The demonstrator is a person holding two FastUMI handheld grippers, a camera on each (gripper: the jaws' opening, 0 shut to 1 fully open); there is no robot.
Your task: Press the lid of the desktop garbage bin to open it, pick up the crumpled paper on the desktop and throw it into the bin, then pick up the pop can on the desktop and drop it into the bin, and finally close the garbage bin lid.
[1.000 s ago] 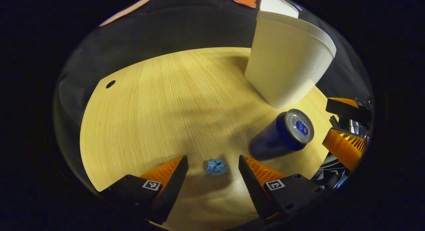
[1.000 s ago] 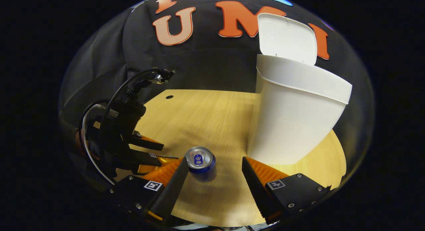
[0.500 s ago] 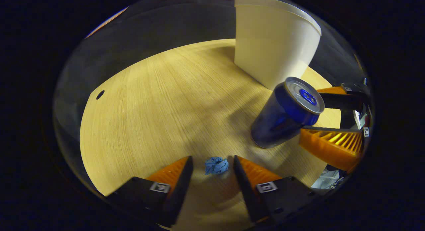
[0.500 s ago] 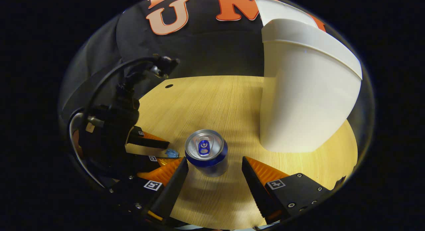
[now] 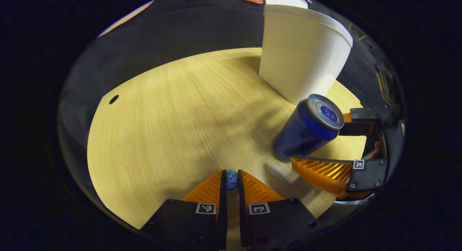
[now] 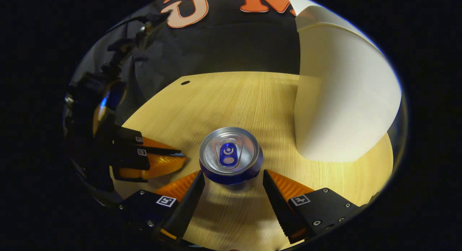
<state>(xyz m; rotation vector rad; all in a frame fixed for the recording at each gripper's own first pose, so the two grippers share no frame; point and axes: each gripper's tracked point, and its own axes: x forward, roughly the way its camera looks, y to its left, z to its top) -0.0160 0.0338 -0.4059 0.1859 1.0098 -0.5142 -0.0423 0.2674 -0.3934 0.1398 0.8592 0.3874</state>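
Left gripper view: left tool [image 5: 231, 179] clamped on the blue crumpled paper [image 5: 231, 180] at 6 o'clock on the surface [image 5: 162, 117]; pop can [image 5: 309, 130] at 3 o'clock, bin [image 5: 301, 56] at 1 o'clock. Right gripper view: right tool [image 6: 234, 184] spread wide, pop can [image 6: 230, 154] upright between its fingers, untouched; bin [image 6: 343, 110] at 2 o'clock.

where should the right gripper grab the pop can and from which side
Grip the pop can across its round side wall, below the top rim, coming down from above. It stands upright on the table, and the right gripper already has its jaws open on either side of it. The bin stands apart, so closing straight in looks clear.
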